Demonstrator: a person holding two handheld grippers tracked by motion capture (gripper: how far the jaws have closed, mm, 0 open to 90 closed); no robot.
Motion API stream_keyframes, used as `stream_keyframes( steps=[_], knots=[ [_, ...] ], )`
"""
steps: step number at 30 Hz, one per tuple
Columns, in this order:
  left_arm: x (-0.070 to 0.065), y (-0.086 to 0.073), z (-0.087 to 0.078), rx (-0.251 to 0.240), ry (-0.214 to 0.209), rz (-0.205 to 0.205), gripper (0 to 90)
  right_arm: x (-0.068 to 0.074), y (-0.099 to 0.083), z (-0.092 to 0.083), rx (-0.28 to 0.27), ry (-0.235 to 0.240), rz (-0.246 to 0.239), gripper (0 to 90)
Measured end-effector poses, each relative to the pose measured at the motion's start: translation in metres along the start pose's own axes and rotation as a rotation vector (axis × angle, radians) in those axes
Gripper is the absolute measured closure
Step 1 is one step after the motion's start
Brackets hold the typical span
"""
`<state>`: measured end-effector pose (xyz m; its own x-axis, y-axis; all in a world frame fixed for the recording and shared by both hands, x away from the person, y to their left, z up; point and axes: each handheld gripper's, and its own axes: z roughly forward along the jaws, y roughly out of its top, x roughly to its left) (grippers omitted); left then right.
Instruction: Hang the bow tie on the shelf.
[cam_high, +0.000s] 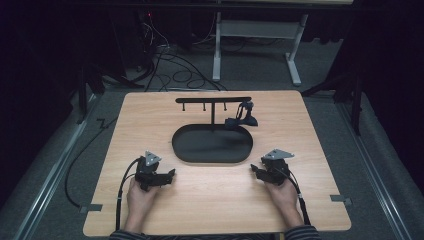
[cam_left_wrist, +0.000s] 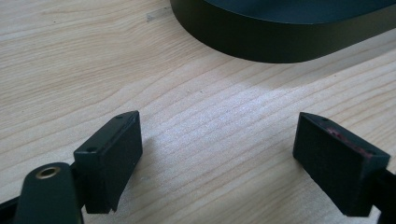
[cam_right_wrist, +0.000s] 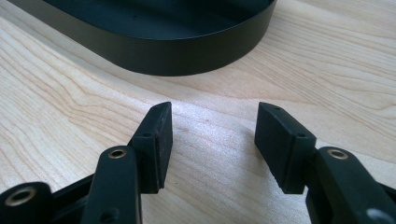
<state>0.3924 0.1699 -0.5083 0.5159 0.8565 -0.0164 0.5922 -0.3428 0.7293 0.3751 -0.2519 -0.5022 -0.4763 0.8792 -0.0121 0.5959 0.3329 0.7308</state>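
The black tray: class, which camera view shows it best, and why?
The high view: the whole oval black tray shows, with a T-shaped stand rising from it. The left gripper view and right gripper view catch just part of its curved wall.

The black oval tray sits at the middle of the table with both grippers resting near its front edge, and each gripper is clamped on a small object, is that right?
Not quite: both the left gripper and the right gripper are open with only bare table between their jaws, as the two gripper views show. The black oval tray does sit mid-table.

The dark object (cam_high: 241, 116) beside the stand (cam_high: 213, 102) is unidentifiably small.
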Motion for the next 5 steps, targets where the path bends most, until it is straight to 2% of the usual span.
stream_keyframes(
  steps=[5],
  knots=[
    [0.0000,0.0000,0.0000,0.000,0.000,0.000,16.1,0.0000,0.0000,0.0001,-0.001,0.001,-0.001,48.2]
  ],
)
